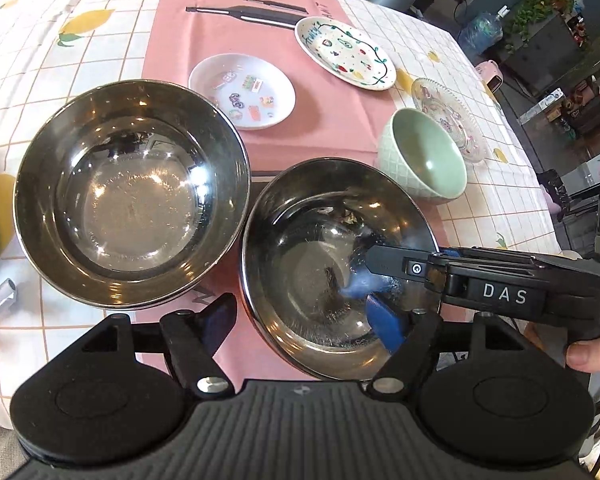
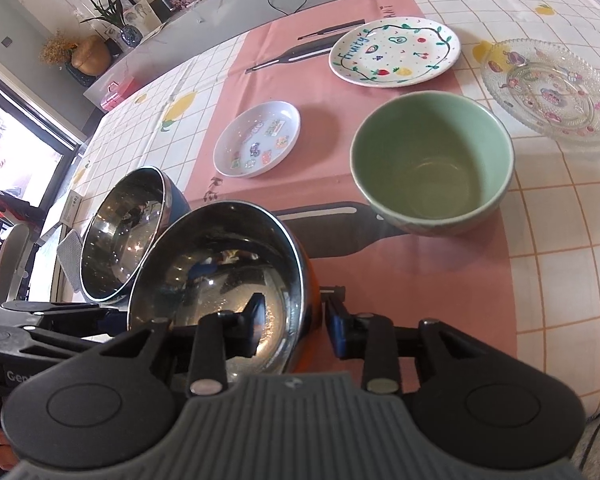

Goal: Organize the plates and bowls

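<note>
Right gripper [image 2: 292, 320]: your jaws straddle the near steel bowl's [image 2: 220, 276] right rim, one finger inside, one outside, apparently parted and not pinching. Left gripper [image 1: 300, 320]: spread wide, holding nothing, over that bowl's near rim. Bowl: near centre, tilted, mouth up and leftward; round, no long axis. Second steel bowl [image 1: 132, 192] touches its left. Advice: let it settle level before withdrawing.
</note>
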Tool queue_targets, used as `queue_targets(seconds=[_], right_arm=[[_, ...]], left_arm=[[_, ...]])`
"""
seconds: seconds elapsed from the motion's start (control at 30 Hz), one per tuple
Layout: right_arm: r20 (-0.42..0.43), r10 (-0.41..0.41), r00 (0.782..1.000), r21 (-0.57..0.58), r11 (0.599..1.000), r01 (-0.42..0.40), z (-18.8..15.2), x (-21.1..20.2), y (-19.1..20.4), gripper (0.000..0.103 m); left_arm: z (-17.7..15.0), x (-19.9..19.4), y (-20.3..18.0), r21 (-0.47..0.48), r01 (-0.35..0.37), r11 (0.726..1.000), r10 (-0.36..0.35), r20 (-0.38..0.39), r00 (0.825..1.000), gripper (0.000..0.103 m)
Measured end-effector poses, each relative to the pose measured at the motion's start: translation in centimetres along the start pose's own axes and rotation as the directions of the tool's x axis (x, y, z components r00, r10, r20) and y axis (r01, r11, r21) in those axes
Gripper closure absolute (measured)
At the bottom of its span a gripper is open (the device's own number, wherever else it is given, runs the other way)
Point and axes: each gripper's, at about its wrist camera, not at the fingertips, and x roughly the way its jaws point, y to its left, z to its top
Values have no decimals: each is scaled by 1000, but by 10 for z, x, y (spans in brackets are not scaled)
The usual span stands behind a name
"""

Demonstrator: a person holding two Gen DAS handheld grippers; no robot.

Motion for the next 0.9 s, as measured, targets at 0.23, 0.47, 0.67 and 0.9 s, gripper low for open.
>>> queue_targets(seconds=[0.23,0.47,0.67,0.9], right_arm=[[-2,-2,1000,-2,1000,2,-2,-4,-1,70],[42,-27,999,-39,999,29,-3,-16,2,60],[109,-20,994,-101,994,31,-3,-38,13,40],[258,-48,965,-154,984,90,8,-70,37,30]], left_arm=[[2,-27,13,-58,102,993,-93,140,986,17],[0,-57,24,-24,188,982,-179,221,959,16],[-1,-81,43,-96,192,977,-153,316,936,16],[5,-87,70,-241,44,970,35,316,948,16]])
